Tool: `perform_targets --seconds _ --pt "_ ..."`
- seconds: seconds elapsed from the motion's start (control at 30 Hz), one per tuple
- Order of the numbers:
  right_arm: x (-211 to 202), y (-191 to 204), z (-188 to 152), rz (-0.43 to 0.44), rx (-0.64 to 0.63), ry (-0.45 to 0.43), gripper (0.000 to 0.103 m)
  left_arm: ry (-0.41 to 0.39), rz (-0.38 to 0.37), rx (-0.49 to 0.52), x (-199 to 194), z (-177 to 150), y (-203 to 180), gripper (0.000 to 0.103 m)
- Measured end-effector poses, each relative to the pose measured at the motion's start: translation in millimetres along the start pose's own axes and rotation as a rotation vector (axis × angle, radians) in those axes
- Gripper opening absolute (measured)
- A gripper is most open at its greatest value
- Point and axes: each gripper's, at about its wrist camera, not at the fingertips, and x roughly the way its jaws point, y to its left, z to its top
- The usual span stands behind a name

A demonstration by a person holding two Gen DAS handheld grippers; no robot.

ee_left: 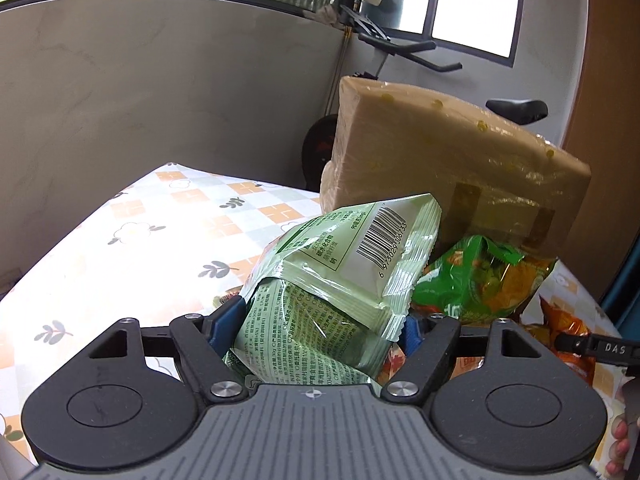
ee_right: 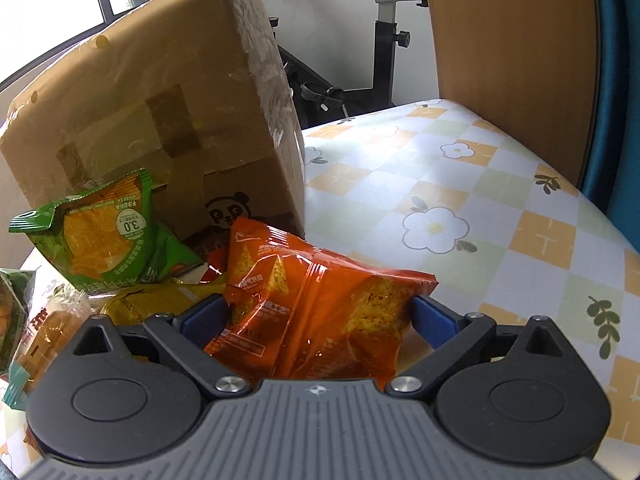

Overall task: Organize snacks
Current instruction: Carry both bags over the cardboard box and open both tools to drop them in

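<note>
My left gripper (ee_left: 320, 320) is shut on a pale green snack packet (ee_left: 332, 280) with a barcode, held above the table. My right gripper (ee_right: 316, 316) is shut on an orange snack packet (ee_right: 316, 304) of triangular chips. A cardboard box (ee_left: 440, 160) lies tipped on its side behind the packets; it also shows in the right wrist view (ee_right: 152, 112). A green chip bag (ee_right: 100, 240) leans at the box's mouth and shows in the left wrist view (ee_left: 480, 280). Yellow and other packets (ee_right: 160, 292) lie under it.
The table has a checked floral cloth (ee_left: 140, 220), with bare cloth to the right in the right wrist view (ee_right: 460, 200). An exercise bike (ee_right: 380, 40) and a wooden panel (ee_right: 508, 60) stand behind the table. A grey wall (ee_left: 160, 100) is at the left.
</note>
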Motion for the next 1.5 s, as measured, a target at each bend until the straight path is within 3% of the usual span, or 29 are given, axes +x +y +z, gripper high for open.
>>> perform_targets --seconds 0.17,0.33,0.47,0.57,0.73,1.07,1.5 --pt "-1 1 -2 -0.048 0.007 -0.026 0.101 -0.022 -0.01 -0.004 -3 1 -3 0.078" --pt "11 -7 -9 -0.109 0.031 0.034 0.102 -0.023 -0.018 -0.009 -4 -3 -3 0.078" --pt "9 -19 -13 -0.047 0.075 0.022 0.102 -0.016 -0.019 -0.011 -7 -7 1 0.078" --pt "5 -25 -11 -0.007 0.093 0.015 0.092 -0.014 -0.021 -0.017 -6 -5 2 0.078" --pt "1 -26 -9 0.032 0.101 -0.01 0.087 -0.034 -0.019 -0.01 -8 -2 2 0.078" --pt "-32 -25 17 -0.02 0.06 -0.187 0.086 -0.122 0.01 -0.044 -32 20 17 0.078" --pt "-96 7 72 0.076 -0.058 -0.457 0.086 -0.276 -0.021 -0.061 -68 71 13 0.078"
